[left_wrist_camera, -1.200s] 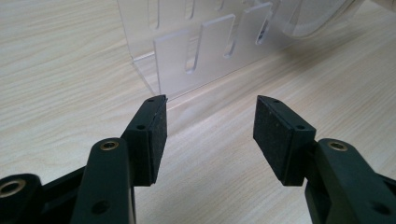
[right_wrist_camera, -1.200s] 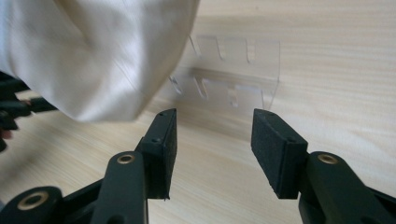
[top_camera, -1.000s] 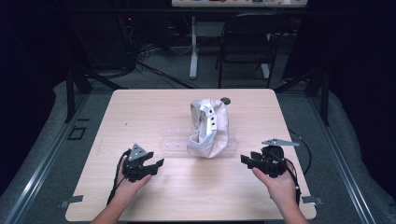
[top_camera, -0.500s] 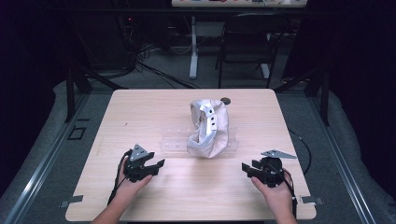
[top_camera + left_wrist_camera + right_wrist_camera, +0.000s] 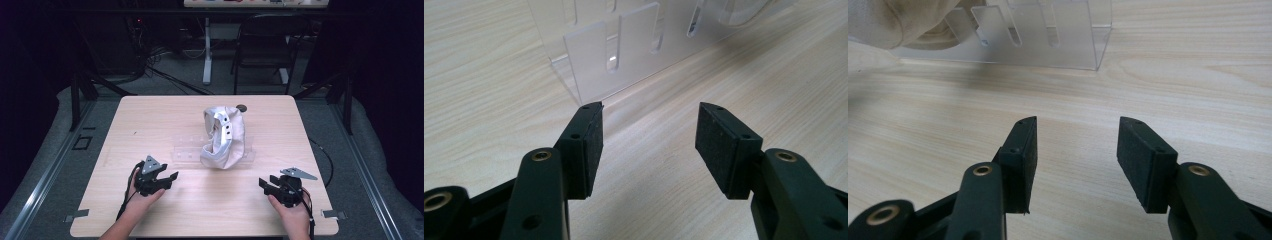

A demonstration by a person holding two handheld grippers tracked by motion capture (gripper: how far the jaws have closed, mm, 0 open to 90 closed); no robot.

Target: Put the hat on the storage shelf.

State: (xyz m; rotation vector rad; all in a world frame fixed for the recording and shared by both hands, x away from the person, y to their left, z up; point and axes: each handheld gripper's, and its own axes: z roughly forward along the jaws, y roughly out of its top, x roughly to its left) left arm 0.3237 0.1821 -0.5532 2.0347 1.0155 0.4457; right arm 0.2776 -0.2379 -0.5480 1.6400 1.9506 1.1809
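Seen from above: a pale wooden table with a crumpled white cloth bag near its middle, slumped over a clear acrylic rack so that only the rack's two ends stick out at either side. Probably draped there to be worked off or onto the rack.

Left gripper resting low at the near left of the table, held in a hand, aimed toward the rack's left end; jaws standing wide apart, with nothing between the pads. Rack's slotted end close ahead in the left gripper view.

Right gripper at the near right, likewise wide open and empty, pointed at the rack's other end, with a fold of the bag at the upper left of its view. Apparently a ready pose, one gripper per side, well short of the bag.
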